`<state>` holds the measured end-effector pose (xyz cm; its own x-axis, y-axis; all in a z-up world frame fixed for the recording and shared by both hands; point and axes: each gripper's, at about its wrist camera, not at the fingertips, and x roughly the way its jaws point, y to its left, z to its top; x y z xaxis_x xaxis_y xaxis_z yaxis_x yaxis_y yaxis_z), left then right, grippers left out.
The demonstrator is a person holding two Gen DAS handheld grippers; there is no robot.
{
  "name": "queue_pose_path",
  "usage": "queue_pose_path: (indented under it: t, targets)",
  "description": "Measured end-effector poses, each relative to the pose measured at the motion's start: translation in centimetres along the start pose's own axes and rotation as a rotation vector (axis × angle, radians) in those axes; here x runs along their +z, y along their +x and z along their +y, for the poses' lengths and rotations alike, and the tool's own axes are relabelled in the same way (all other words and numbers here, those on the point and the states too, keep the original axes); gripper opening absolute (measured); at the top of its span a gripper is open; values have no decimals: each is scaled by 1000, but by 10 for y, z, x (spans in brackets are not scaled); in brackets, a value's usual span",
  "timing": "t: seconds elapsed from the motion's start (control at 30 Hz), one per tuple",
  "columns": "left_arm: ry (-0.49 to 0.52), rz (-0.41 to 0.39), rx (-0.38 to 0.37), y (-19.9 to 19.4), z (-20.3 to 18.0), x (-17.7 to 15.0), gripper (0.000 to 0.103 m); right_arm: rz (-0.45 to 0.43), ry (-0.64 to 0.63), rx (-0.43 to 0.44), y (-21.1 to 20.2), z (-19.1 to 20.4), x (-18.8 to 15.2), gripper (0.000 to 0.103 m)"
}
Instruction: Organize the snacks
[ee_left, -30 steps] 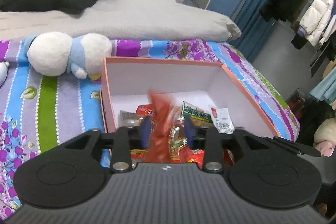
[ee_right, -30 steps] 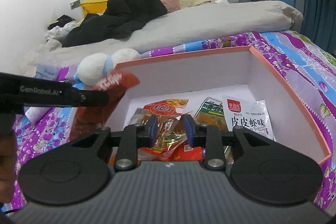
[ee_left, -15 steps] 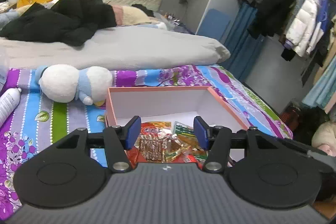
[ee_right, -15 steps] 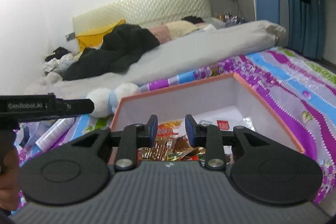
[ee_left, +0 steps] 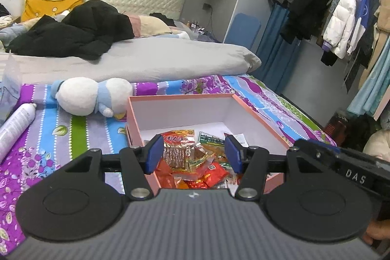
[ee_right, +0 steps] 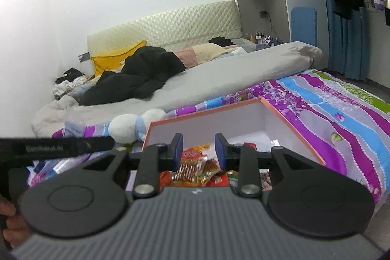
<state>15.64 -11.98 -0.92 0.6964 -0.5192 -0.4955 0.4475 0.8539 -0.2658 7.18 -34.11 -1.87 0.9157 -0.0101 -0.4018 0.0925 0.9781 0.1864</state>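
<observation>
- We find the snacks [ee_left: 192,157] piled inside the box [ee_left: 180,97]; none visible outside.
- Left gripper [ee_left: 193,154] and right gripper [ee_right: 198,150]: both released, empty, above the box.

Both wrist cams look fwd & slightly down from near, sharing pink box [ee_left: 180,99] [ee_right: 207,113] w/ snacks [ee_left: 190,157] [ee_right: 199,167].

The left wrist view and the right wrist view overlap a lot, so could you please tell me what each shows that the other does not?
Only the left wrist view shows the white puffer jacket on the clothes rail and the white bottle lying on the bedspread. Only the right wrist view shows the pile of clothes in the corner beside the wall. Both show the pink box holding snack packets, the plush toy beside it and the yellow pillow.
</observation>
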Motion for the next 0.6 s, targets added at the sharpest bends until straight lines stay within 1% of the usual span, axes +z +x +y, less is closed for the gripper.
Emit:
queue_pose_path:
  t: [0.2, 0.33, 0.43, 0.6]
  targets:
    - [-7, 0, 16, -24, -5, -12, 61, 28, -3, -16, -19, 0, -14, 33]
    - [-25, 15, 34, -36, -2, -21, 61, 51, 4, -11, -28, 1, -24, 33]
    - [-34, 30, 52, -44, 1, -29, 61, 71, 4, -24, -34, 2, -32, 33]
    - [-34, 66, 82, -51, 5, -33, 61, 104, 10, -29, -39, 4, -36, 32]
